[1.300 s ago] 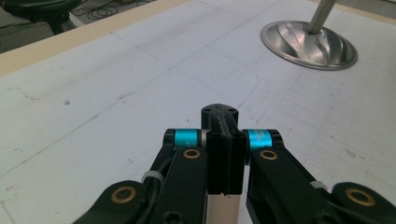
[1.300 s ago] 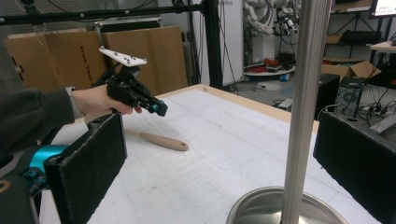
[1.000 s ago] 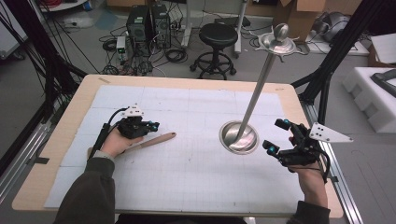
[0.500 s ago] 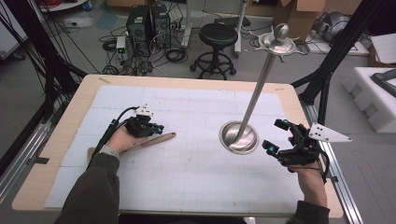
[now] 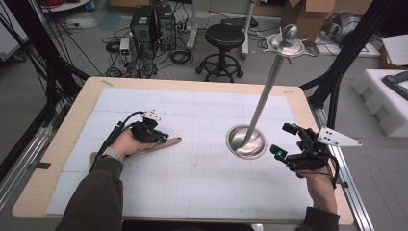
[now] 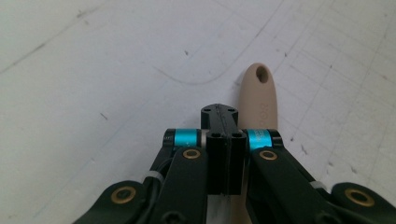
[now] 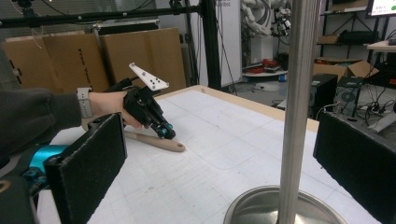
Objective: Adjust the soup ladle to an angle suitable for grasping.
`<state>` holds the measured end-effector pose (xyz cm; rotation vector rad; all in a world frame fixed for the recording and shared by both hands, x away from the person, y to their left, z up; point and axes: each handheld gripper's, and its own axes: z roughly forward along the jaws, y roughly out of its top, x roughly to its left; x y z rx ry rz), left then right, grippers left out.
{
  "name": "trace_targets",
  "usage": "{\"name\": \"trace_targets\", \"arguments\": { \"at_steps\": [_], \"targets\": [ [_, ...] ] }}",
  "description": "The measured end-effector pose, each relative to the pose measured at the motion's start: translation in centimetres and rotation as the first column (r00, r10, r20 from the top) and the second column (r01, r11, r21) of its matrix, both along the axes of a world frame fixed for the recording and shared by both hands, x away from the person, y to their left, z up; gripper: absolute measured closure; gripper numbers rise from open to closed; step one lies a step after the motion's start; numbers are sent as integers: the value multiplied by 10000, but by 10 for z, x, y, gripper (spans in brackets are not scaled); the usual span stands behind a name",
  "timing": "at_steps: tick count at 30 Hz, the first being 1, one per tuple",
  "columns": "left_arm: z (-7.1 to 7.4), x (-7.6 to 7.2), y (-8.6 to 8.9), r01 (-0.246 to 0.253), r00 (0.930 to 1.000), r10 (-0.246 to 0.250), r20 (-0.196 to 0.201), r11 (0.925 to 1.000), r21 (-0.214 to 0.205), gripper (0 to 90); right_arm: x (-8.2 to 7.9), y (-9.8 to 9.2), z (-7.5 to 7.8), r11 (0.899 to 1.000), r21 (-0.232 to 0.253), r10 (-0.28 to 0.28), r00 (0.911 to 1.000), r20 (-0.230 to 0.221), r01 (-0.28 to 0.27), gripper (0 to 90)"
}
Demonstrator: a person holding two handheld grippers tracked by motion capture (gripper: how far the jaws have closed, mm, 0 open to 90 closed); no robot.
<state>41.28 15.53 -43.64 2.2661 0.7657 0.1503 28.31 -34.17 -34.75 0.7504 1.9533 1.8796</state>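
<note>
Left tool (image 6: 223,140) closed, poised above wooden spatula handle (image 6: 258,100)

Black left gripper (image 5: 153,133) and right gripper (image 5: 287,142), cyan bands, brass screws, black cables, grey three-cornered plates, dark olive sleeves, pale wristwatch (image 5: 111,153).

a robotics lab is showing here: computer towers (image 5: 154,24) and cables are sitting on the floor, cardboard boxes (image 7: 135,53) are standing behind the counter (image 5: 57,144).
</note>
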Motion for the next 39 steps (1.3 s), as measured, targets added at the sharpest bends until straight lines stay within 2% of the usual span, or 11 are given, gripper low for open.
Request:
{"name": "trace_targets", "arguments": {
  "at_steps": [2, 11, 14, 19, 25, 26, 27, 32, 37, 38, 39],
  "targets": [
    [0, -1, 0, -27, 10000, 27, -7, 10000, -74, 899, 0, 0, 0, 10000, 22, 3, 10000, -49, -3, 16],
    [3, -12, -10, 835, 9964, -832, -178, 9963, 211, 898, 0, 0, -1, 10000, 31, -6, 10000, -78, 6, 15],
    [4, -19, -16, 1214, 9926, -1208, -135, 9912, 522, 898, 1, 0, -2, 10000, 1, 2, 10000, -95, -2, 16],
    [6, -25, -20, 1567, 9876, -1558, -171, 9848, 752, 898, 1, 0, -2, 10000, 18, -24, 9999, -111, 24, 16],
    [8, -26, -19, 1565, 9876, -1572, 18, 9844, 798, 897, 0, 0, -2, 10000, 17, -30, 10000, -91, 30, 15],
    [12, -26, -17, 1451, 9892, -1462, 129, 9872, 656, 897, 0, 0, -2, 10000, 17, -30, 10000, -91, 30, 15],
    [18, -27, -11, 1325, 9905, -1333, 340, 9908, 270, 897, 0, -1, -2, 10000, 59, -34, 9999, -114, 34, 15],
    [32, -32, 4, 1332, 9894, -1319, 613, 9909, -183, 876, 1, -2, -3, 9999, 81, -66, 9999, -114, 67, 16],
    [44, -39, 21, 1758, 9820, -1705, 815, 9824, -638, 746, 1, -1, -3, 10000, 82, -26, 9999, -119, 27, 16],
    [46, -41, 25, 1890, 9801, -1824, 783, 9782, -859, 656, 1, -1, -3, 10000, 58, -22, 9999, -110, 22, 16],
    [47, -43, 27, 2083, 9762, -2010, 819, 9737, -927, 656, 1, -1, -3, 10000, 58, -22, 9999, -110, 22, 16]
  ]
}}
